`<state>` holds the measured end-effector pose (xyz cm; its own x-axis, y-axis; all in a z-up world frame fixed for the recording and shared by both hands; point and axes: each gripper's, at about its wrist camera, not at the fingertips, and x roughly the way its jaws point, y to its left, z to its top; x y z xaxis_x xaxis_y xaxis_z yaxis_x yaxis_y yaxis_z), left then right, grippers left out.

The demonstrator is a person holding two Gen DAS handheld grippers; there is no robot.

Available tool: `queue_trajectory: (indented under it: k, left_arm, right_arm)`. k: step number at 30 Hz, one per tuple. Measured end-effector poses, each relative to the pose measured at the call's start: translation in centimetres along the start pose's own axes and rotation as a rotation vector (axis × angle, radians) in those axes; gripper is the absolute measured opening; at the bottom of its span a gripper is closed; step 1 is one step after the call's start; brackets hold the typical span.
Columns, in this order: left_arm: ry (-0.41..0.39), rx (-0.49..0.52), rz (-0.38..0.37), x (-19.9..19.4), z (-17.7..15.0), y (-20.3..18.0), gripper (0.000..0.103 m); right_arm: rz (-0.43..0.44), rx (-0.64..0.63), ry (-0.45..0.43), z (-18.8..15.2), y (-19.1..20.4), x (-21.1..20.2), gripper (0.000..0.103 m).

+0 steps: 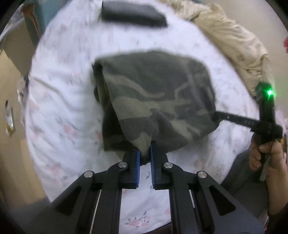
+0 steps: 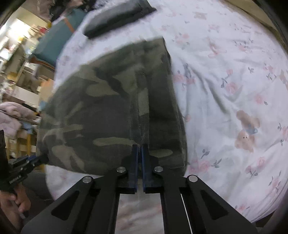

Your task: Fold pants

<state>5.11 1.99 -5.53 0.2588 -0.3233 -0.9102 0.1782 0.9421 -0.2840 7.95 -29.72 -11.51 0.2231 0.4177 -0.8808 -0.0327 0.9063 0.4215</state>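
While lifted, pants (image 1: 153, 100) hang lengthwise from near edge.

I see my bed (image 2: 225, 75) with a white sheet full of pink flowers and a little bear (image 2: 246, 129). A tan blanket (image 1: 232, 41) is bunched at its edge. Messy shelves (image 2: 19, 59) stand beside it.

On my feed the pants (image 1: 153, 100) are camo, olive and dark green patches with grey-green swirls, sitting on a white sheet (image 2: 225, 75) printed with little pink roses and a brown teddy bear (image 2: 247, 129) in a blue bow. My grippers are black with blue pads (image 1: 152, 162), and one has a green light (image 1: 270, 92) glowing. Up top there's a dark grey folded cloth (image 1: 133, 14), plus a beige blanket (image 1: 232, 41).
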Motion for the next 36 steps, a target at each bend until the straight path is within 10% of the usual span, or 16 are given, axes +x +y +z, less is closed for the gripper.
queue_trajectory:
  k: [9,13,18,22,26,36]
  left_arm:
    - [0.207,-0.077,0.121,7.1,-0.1,3.4,0.011]
    - [0.163,0.031,0.226,6.0,0.1,1.7,0.046]
    - [0.042,-0.002,0.286,2.2,1.9,2.5,0.046]
    - [-0.028,-0.08,0.232,0.5,6.1,4.1,0.059]
    - [-0.049,-0.207,0.148,1.0,10.6,7.6,0.06]
    - [0.02,-0.409,0.019,8.7,14.7,12.0,0.048]
  right_arm:
    - [-0.106,-0.107,0.096,-1.6,2.2,3.4,0.003]
    - [-0.136,-0.054,0.119,-1.3,1.3,3.3,0.01]
    - [-0.098,-0.044,0.012,0.2,1.3,-0.4,0.01]
    - [-0.076,-0.059,-0.101,3.7,2.6,-2.7,0.014]
    - [0.013,-0.019,-0.138,7.8,2.6,-2.7,0.053]
    - [0.066,0.101,-0.072,15.1,-2.1,2.9,0.034]
